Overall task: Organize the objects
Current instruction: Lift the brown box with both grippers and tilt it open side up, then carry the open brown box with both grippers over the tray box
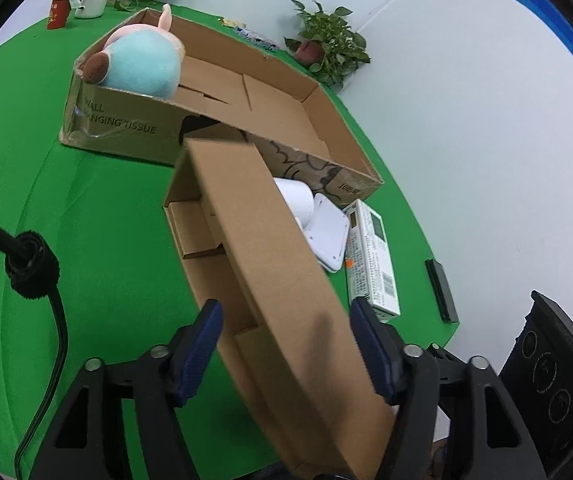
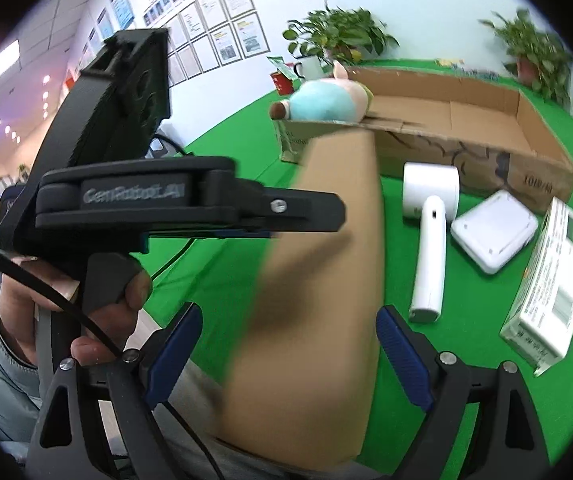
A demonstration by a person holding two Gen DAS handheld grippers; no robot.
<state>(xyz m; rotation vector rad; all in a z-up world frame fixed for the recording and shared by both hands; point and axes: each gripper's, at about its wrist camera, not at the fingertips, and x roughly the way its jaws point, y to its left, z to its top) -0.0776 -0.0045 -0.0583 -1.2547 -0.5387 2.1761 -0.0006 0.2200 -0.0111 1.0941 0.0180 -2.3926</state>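
Observation:
A small open cardboard box is tilted above the green table, between the jaws of my left gripper, which stand wide; whether they press it I cannot tell. Its blurred brown side fills the middle of the right wrist view, between the spread jaws of my right gripper. The left gripper's body shows there side-on, in a hand. A large flat cardboard box lies behind, with a blue and pink plush toy in its left end.
On the green table right of the small box lie a white handheld device, a white square case and a white printed carton. A black bar lies near the table edge. Potted plants, a white mug and a red can stand at the back.

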